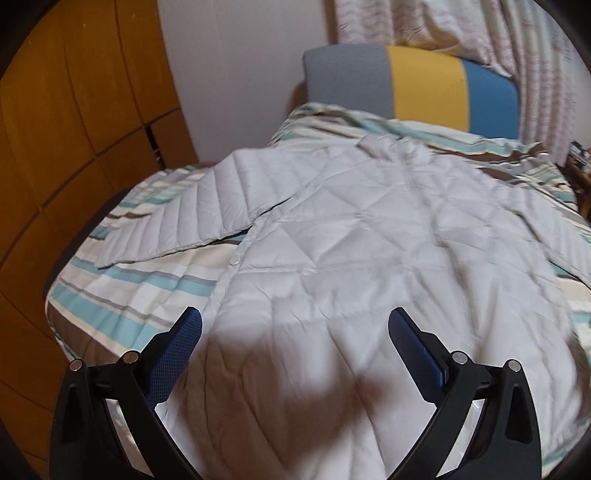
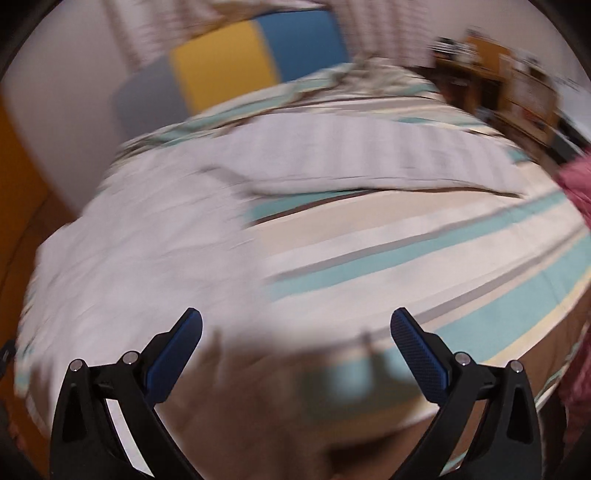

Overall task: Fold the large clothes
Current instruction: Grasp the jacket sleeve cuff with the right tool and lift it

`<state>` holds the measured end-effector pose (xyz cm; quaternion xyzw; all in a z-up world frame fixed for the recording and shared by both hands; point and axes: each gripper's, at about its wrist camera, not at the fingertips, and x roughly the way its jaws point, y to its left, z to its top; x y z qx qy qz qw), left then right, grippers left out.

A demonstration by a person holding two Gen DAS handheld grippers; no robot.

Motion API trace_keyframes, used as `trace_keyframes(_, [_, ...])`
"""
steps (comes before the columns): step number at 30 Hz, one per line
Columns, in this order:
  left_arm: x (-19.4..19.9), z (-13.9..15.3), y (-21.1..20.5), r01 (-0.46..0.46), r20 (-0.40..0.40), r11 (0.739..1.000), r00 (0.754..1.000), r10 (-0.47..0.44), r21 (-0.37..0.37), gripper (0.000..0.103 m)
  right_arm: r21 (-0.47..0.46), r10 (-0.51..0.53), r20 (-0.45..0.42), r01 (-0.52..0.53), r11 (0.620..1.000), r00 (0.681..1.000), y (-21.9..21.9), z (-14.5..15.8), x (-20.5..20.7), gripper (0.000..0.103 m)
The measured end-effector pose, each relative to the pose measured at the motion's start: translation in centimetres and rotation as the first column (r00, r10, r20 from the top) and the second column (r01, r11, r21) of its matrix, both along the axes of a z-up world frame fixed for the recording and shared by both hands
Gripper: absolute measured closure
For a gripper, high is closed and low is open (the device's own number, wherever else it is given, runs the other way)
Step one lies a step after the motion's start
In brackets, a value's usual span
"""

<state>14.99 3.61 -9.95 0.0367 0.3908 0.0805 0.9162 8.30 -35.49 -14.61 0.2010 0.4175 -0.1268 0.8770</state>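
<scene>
A large white quilted jacket point(image 1: 351, 240) lies spread flat on the striped bed, collar toward the headboard and one sleeve point(image 1: 207, 206) stretched to the left. My left gripper point(image 1: 295, 325) is open and empty, hovering over the jacket's lower body. In the blurred right wrist view the jacket point(image 2: 147, 221) fills the left side, its other sleeve point(image 2: 369, 162) reaching right. My right gripper point(image 2: 295, 325) is open and empty above the jacket's lower right edge.
The striped bed cover point(image 2: 424, 251) has teal, beige and brown bands. A grey, yellow and blue headboard point(image 1: 417, 85) stands behind, with curtains point(image 1: 480, 29) above. Wooden cabinets point(image 1: 66, 129) are left; a cluttered desk point(image 2: 495, 85) and pink cloth point(image 2: 576, 184) are right.
</scene>
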Motion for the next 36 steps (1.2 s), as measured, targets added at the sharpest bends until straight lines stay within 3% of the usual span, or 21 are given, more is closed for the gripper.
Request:
trace_keyframes(5, [4.1, -2.1, 1.1, -0.038, -0.012, 0.999, 0.999, 0.038, 0.022, 0.003, 0.053, -0.213, 0.011, 0.213, 0.976, 0.977, -7.4, -1.5, 2.0, 0.003])
trace_keyframes(9, [7.3, -3.7, 2.4, -0.067, -0.048, 0.998, 0.997, 0.066, -0.017, 0.003, 0.084, -0.33, -0.01, 0.33, 0.94, 0.944, -11.6, -2.7, 3.6, 0.019])
trace_keyframes(12, [8.8, -4.8, 3.2, -0.094, -0.051, 0.995, 0.994, 0.093, -0.021, 0.003, 0.101, -0.421, -0.035, 0.422, 0.901, 0.907, -14.5, -3.8, 4.7, 0.022])
trace_keyframes(18, [10.7, -7.1, 5.4, -0.131, -0.099, 0.991, 0.987, 0.127, -0.04, 0.003, 0.102, -0.517, 0.011, 0.513, 0.852, 0.856, -17.7, -4.2, 5.5, 0.022])
trace_keyframes(22, [10.6, -8.1, 5.5, -0.12, -0.097, 0.992, 0.989, 0.115, -0.045, 0.003, 0.139, -0.613, 0.03, 0.604, 0.785, 0.789, -19.4, -4.3, 6.0, 0.025])
trace_keyframes(26, [10.5, -8.8, 5.0, -0.114, -0.085, 0.993, 0.99, 0.113, -0.011, 0.003, 0.097, -0.663, 0.03, 0.658, 0.747, 0.748, -20.1, -4.3, 6.5, 0.047])
trace_keyframes(33, [10.6, -9.2, 4.6, -0.116, -0.088, 0.993, 0.989, 0.118, 0.024, 0.003, 0.127, -0.623, 0.08, 0.612, 0.78, 0.778, -20.4, -4.4, 6.9, 0.087])
trace_keyframes(36, [10.5, -9.4, 4.7, -0.115, -0.091, 0.993, 0.989, 0.115, 0.008, 0.003, 0.086, -0.578, 0.116, 0.572, 0.816, 0.808, -19.5, -3.6, 7.8, 0.09])
